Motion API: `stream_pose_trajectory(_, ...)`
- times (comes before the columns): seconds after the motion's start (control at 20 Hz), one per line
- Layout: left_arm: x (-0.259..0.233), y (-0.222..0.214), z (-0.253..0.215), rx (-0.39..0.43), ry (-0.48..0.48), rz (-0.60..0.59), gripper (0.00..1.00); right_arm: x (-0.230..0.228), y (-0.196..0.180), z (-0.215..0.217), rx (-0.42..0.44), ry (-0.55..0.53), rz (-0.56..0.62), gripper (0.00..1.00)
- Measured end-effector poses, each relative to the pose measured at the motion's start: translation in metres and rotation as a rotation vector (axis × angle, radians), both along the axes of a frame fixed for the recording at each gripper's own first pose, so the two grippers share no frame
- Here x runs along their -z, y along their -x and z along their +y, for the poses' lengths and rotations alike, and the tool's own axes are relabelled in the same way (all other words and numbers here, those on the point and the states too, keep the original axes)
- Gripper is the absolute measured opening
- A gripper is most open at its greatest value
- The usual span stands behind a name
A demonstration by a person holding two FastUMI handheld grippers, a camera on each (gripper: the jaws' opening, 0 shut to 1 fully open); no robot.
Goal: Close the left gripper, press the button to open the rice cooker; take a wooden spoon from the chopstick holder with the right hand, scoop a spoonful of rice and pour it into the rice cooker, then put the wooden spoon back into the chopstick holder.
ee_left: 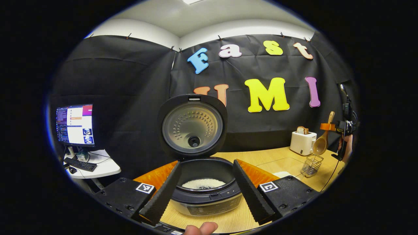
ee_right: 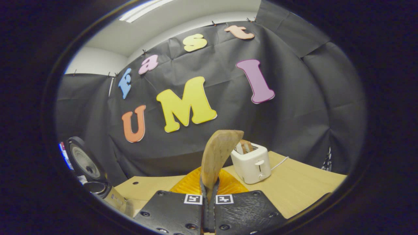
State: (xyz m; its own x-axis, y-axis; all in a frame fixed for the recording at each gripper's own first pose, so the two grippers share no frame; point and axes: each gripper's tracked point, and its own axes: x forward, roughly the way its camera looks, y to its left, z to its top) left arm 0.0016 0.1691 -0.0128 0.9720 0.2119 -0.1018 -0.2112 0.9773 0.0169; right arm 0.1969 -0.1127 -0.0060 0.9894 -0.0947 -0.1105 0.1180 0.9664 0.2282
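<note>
- Wooden spoon (ee_right: 216, 156) sits pinched between the right gripper's (ee_right: 209, 195) two fingers; we see them closed nearly together on its handle, one on each side, in the right gripper view.
- From the left gripper view we see the same spoon (ee_left: 321, 142) held in the air at the far right, bowl downward, directly above the wire chopstick holder (ee_left: 312, 164) and apart from it.
- We note a hand behind the right gripper (ee_left: 338, 126) there; the fingertips are too small for us to read from this side.
- Left gripper (ee_left: 205, 192) stands wide open, its fingers splayed to either side of the rice cooker (ee_left: 205, 199) and holding nothing. We cannot tell whether they touch the cooker's rim.
- Cooker lid (ee_left: 192, 125) is up, inner plate facing us; we see white rice (ee_left: 203, 183) in the pot.
- A fingertip (ee_left: 200, 228) shows at the bottom edge of the left gripper view.
- White toaster (ee_left: 303, 142) with bread in its slot stands on the wooden table (ee_left: 277, 160), just behind the chopstick holder.
- We record a lit monitor (ee_left: 75, 124) and keyboard (ee_left: 80, 164) on a small side table at far left.
</note>
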Motion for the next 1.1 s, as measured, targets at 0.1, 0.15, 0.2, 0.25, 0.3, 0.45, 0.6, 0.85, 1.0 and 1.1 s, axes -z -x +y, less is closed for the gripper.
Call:
stream_pose_trajectory(0.1, 0.0, 0.001, 0.002, -0.004, 0.004, 0.0, 1.0, 0.017, -0.005, -0.003, 0.005, -0.008, 0.031, 0.0)
stream_pose_trajectory(0.15, 0.0, 0.0, 0.004, -0.008, 0.007, 0.0, 1.0, 0.025, -0.008, -0.005, 0.01, -0.016, 0.042, 0.0)
stream_pose_trajectory(0.2, 0.001, 0.0, 0.005, -0.01, 0.011, 0.001, 1.0, 0.032, -0.009, -0.006, 0.012, -0.019, 0.05, 0.0)
stream_pose_trajectory(0.25, 0.002, 0.0, 0.004, -0.008, 0.013, 0.002, 1.0, 0.04, -0.011, -0.007, 0.017, -0.02, 0.059, 0.0)
stream_pose_trajectory(0.3, 0.003, 0.0, 0.005, -0.008, 0.012, 0.004, 1.0, 0.049, -0.014, -0.008, 0.023, -0.021, 0.069, 0.0)
stream_pose_trajectory(0.45, 0.003, -0.001, 0.003, 0.0, 0.007, 0.008, 1.0, 0.067, -0.016, -0.009, 0.025, -0.034, 0.091, 0.0)
stream_pose_trajectory(0.6, 0.003, -0.001, 0.002, 0.003, 0.007, 0.007, 1.0, 0.08, -0.017, -0.011, 0.03, -0.056, 0.103, 0.0)
stream_pose_trajectory(0.85, 0.003, -0.001, 0.002, 0.002, 0.01, 0.007, 1.0, 0.095, -0.015, -0.02, 0.06, -0.106, 0.11, 0.01)
stream_pose_trajectory(1.0, 0.003, -0.001, 0.001, 0.005, 0.01, 0.006, 1.0, 0.111, -0.014, -0.023, 0.071, -0.155, 0.142, 0.02)
stream_pose_trajectory(1.1, 0.002, -0.003, -0.003, 0.01, 0.009, 0.005, 1.0, 0.111, -0.012, -0.026, 0.076, -0.175, 0.134, 0.05)
